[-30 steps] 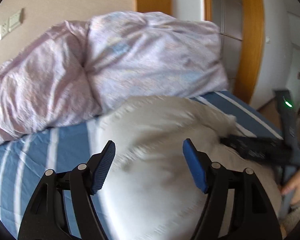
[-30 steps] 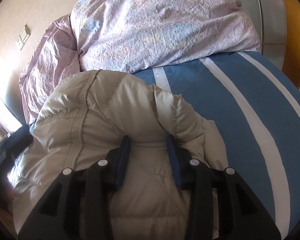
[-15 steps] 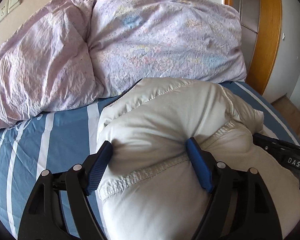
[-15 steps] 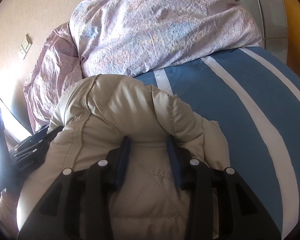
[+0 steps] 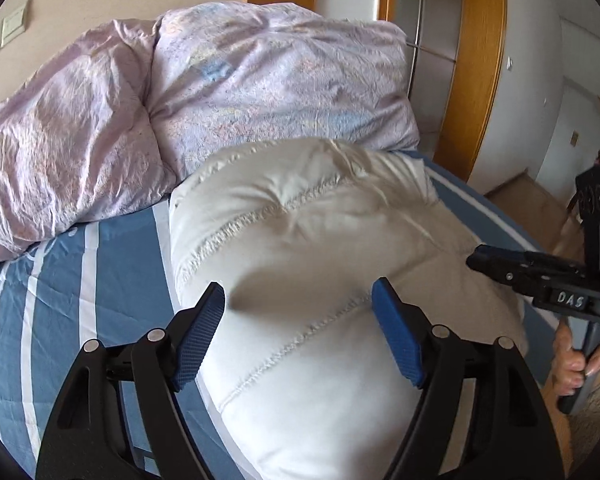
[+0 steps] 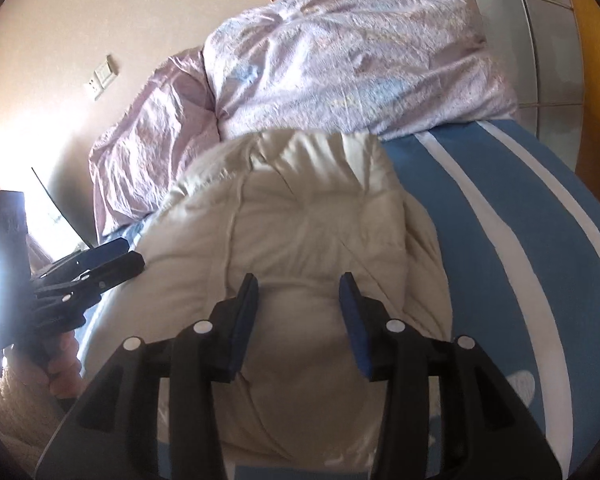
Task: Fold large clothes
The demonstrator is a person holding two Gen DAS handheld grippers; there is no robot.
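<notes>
Left gripper (image 5: 298, 308): jaws spread wide, blue pads at either side of a bulge of the cream quilted jacket (image 5: 316, 248), gripping nothing; whether the pads touch the fabric cannot be told. Jacket: bundled on the blue-and-white striped bedsheet (image 5: 60, 280), far end against the lilac duvet (image 5: 220, 92). Right gripper (image 6: 298, 296): jaws parted, jacket (image 6: 300, 216) bulging between the pads, not pinched.
</notes>
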